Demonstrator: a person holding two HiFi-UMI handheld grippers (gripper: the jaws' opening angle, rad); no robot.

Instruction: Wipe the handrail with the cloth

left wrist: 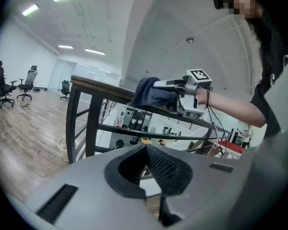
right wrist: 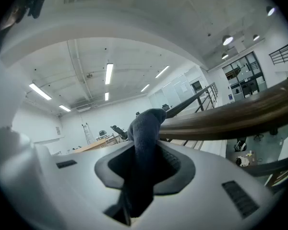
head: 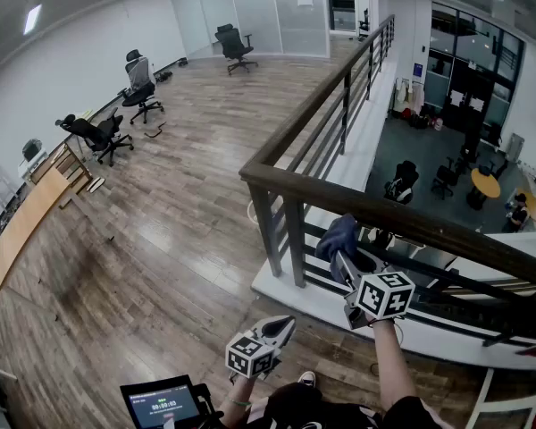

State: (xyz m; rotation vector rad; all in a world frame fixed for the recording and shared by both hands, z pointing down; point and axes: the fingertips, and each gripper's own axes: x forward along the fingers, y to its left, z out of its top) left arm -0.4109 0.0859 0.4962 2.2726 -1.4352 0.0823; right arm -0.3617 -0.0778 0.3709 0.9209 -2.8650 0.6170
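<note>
The handrail has a dark wooden top on black metal posts and turns a corner at mid-frame. A dark blue cloth is bunched in my right gripper, which is shut on it just at the near side of the top rail. In the right gripper view the cloth stands up between the jaws, its tip beside the handrail; contact is unclear. The left gripper view shows the cloth up at rail height. My left gripper hangs lower, short of the rail, jaws shut and empty.
Black crossbars run under the rail, and beyond them an open drop to a lower floor with tables and people. A screen with a timer sits at the bottom edge. Office chairs and a wooden desk stand at left.
</note>
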